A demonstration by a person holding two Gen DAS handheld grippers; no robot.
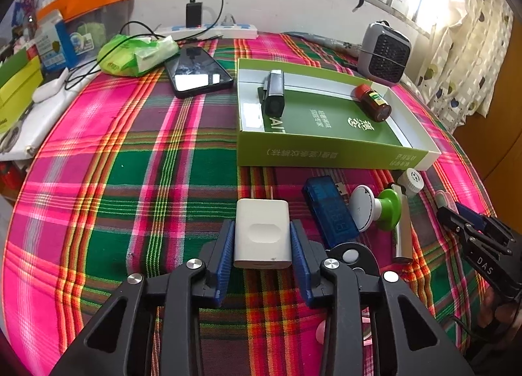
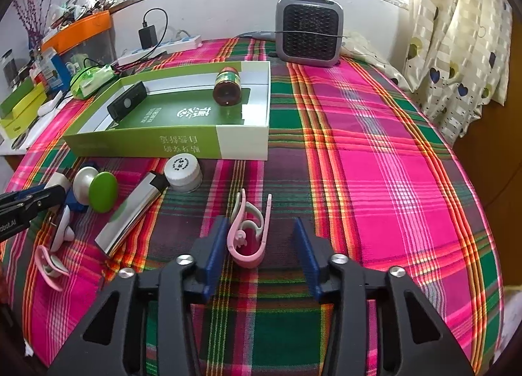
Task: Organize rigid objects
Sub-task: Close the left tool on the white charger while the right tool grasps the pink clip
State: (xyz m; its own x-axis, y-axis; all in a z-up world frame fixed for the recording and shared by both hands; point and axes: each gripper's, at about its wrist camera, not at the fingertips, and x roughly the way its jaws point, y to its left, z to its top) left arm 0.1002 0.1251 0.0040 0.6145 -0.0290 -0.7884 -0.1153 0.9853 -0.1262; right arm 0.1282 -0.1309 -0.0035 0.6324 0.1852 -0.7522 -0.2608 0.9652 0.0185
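On the plaid cloth lies a white plug-like block (image 1: pixel 261 212), and my left gripper (image 1: pixel 262 226) is shut on it, both blue pads against its sides. A pink clip (image 2: pixel 248 257) lies between the fingers of my right gripper (image 2: pixel 260 222). It sits near the left pad, with a gap to the right pad, so this gripper is open. The green box tray (image 1: pixel 326 154) (image 2: pixel 146 144) holds a black device (image 1: pixel 274 95) and a brown bottle (image 1: pixel 373 103) lying on its side. Between the two grippers lie a blue stick (image 1: pixel 329 212), a green knob (image 2: pixel 98 190), a silver bar (image 2: pixel 130 216) and a white cap (image 2: pixel 182 172).
A phone (image 1: pixel 199 70) and a green tissue pack (image 1: pixel 137 54) lie at the back left, by a power strip (image 1: pixel 208 30). A grey heater (image 2: pixel 308 35) stands at the back under the window. A second pink clip (image 2: pixel 49 265) lies at the near left. Curtains hang on the right.
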